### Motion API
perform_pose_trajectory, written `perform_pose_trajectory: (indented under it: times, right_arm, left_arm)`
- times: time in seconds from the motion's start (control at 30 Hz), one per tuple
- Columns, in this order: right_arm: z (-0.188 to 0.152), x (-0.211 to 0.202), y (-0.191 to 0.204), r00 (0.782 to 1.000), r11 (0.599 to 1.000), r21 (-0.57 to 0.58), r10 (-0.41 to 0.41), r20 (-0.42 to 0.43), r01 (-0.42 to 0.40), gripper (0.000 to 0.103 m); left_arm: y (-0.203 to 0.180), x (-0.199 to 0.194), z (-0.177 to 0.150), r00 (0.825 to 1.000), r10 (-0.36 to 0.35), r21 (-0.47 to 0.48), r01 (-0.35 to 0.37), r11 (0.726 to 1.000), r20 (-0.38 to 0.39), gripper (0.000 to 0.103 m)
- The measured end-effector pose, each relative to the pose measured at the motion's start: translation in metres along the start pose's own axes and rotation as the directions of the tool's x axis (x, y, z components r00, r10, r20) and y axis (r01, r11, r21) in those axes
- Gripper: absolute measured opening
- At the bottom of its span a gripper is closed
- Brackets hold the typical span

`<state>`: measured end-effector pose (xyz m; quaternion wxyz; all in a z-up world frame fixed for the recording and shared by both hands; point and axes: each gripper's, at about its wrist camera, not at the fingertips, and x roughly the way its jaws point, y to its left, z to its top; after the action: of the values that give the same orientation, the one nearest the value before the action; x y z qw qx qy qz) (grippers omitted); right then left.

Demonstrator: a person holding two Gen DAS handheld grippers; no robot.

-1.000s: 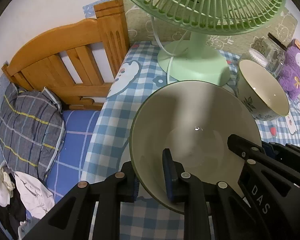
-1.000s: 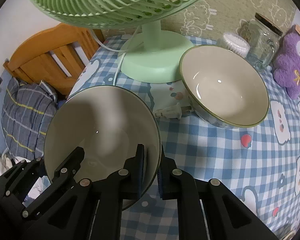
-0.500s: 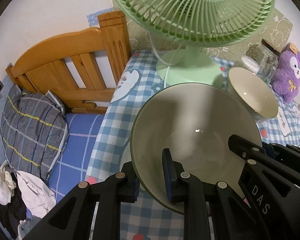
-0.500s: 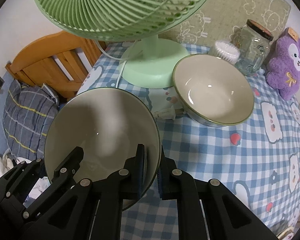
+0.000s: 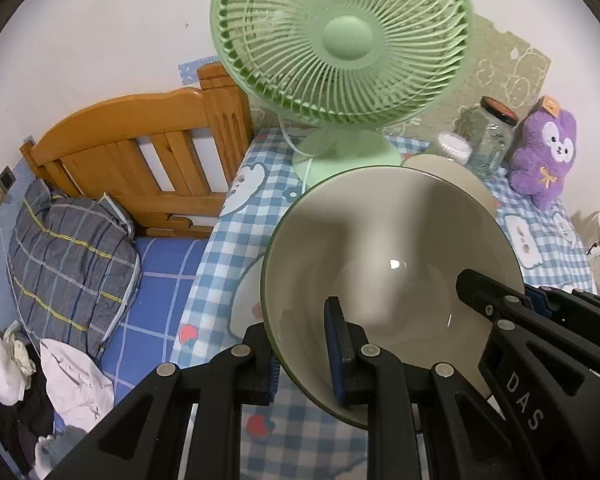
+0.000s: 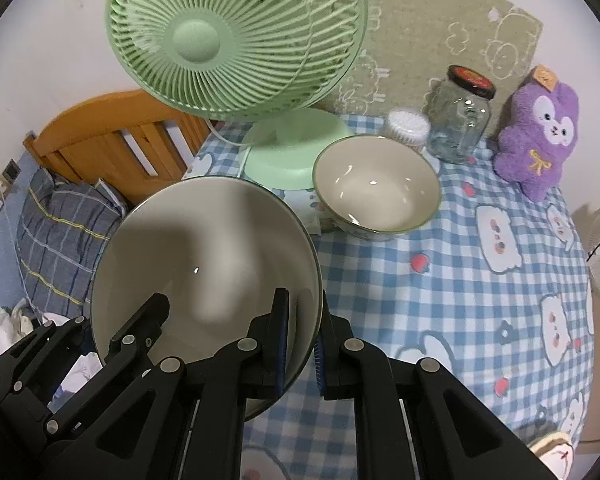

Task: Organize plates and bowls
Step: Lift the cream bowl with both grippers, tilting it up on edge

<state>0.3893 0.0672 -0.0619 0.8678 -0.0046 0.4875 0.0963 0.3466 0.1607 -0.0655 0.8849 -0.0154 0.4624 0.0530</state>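
A large cream bowl with a green rim [image 5: 388, 240] hangs above the blue checked tablecloth [image 6: 440, 292], carried from two sides. My left gripper [image 5: 300, 352] is shut on its left rim, one pad inside and one outside. The right gripper [image 6: 302, 344] is shut on the opposite rim of the same bowl [image 6: 204, 248]. Each gripper also shows in the other's view: the right gripper [image 5: 500, 308], the left gripper [image 6: 140, 328]. A second, smaller cream bowl [image 6: 376, 188] stands on the cloth by the fan base; only its far rim [image 5: 452, 168] peeks over the held bowl in the left wrist view.
A green desk fan [image 6: 236, 40] stands at the back of the table. A glass jar [image 6: 460, 124], a white round tub [image 6: 408, 124] and a purple plush toy [image 6: 536, 136] line the back right. A wooden bed headboard [image 5: 140, 148] and pillow [image 5: 68, 256] lie left of the table.
Both grippers have risen and drawn back with the large bowl between them. The table, the fan and the second bowl now look smaller and farther below.
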Motion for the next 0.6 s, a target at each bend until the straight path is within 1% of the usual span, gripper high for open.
perform_pose_trajectory:
  times: [0.3,0.6]
  right_arm:
    - [-0.021,-0.046,-0.01,0.999,1.0,-0.009,-0.004,0.038,0.005,0.014]
    - [-0.052,-0.089,-0.02,0.997,1.0,-0.021,-0.002,0.072,0.004,0.014]
  left_arm:
    - [-0.017,-0.044,-0.018,0.999,-0.013,-0.002,0.013,1.0,0.031,0.018]
    - [-0.035,-0.083,-0.043,0.998,-0.009,0.007,0.009,1.0,0.055,0.018]
